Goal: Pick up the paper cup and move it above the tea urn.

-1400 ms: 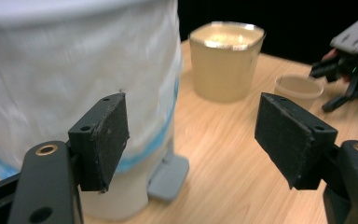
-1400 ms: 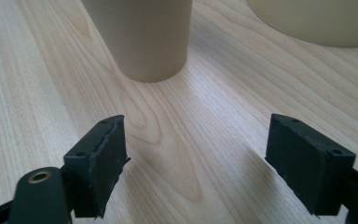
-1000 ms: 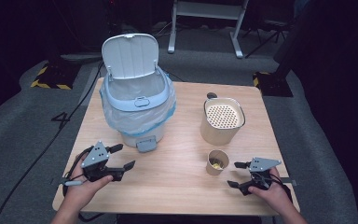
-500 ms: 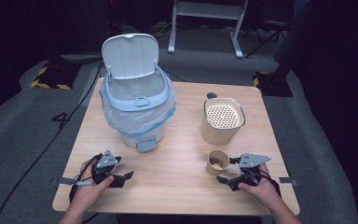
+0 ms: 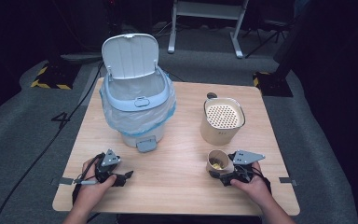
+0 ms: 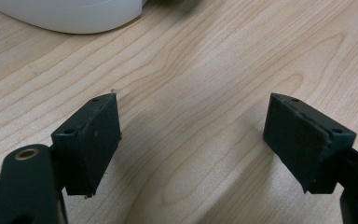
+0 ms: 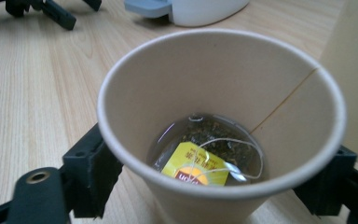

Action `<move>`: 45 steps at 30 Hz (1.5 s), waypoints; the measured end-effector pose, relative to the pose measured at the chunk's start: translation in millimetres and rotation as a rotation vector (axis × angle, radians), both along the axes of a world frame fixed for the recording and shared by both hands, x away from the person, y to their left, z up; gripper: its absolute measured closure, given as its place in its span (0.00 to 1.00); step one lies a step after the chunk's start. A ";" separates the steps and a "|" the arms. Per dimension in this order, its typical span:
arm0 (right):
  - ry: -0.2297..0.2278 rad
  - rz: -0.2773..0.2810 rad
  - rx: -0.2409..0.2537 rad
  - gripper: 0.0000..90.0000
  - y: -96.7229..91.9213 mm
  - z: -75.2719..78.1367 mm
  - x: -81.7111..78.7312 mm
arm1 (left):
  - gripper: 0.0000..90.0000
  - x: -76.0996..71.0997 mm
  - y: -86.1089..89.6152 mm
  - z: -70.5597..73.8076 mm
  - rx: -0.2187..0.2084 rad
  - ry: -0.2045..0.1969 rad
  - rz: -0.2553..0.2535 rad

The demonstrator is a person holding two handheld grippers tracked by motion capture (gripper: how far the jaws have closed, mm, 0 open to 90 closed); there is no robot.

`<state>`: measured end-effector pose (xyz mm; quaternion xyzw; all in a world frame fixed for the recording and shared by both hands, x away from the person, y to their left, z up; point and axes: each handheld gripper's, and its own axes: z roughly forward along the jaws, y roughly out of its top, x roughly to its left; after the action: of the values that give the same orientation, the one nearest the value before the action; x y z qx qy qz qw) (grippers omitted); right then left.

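right gripper (image 5: 220, 176) jaws sit either side of the paper cup (image 7: 221, 126) at the table's (image 5: 177, 182) front right; can't tell if they press it. inside: tea bag (image 7: 209, 149), yellow tag (image 7: 193, 170), print unreadable. left gripper (image 6: 193, 140) jaws spread wide, nothing between, near the pedal bin (image 5: 137, 102).

black hand-held gripper (image 5: 118, 177) jaws, brass-ringed screw holes, grey three-cornered plates, trailing cables
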<state>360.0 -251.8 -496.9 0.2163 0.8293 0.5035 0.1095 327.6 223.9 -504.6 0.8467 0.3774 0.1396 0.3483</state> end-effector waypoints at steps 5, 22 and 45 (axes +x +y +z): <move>0.002 -0.003 0.041 0.31 -4.1 -1.5 2.0 | 0.21 0.0 0.0 0.0 0.001 -0.001 -0.001; -0.031 0.037 0.082 0.35 -19.7 28.6 3.9 | 0.21 0.2 0.0 0.0 0.000 0.000 -0.002; -0.070 0.026 0.066 0.36 -39.5 105.5 17.4 | 0.21 0.0 -0.1 0.1 0.001 0.000 -0.001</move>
<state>377.4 -291.3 -391.4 0.1915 0.8105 0.5393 0.1247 327.6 223.8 -504.5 0.8471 0.3767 0.1396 0.3479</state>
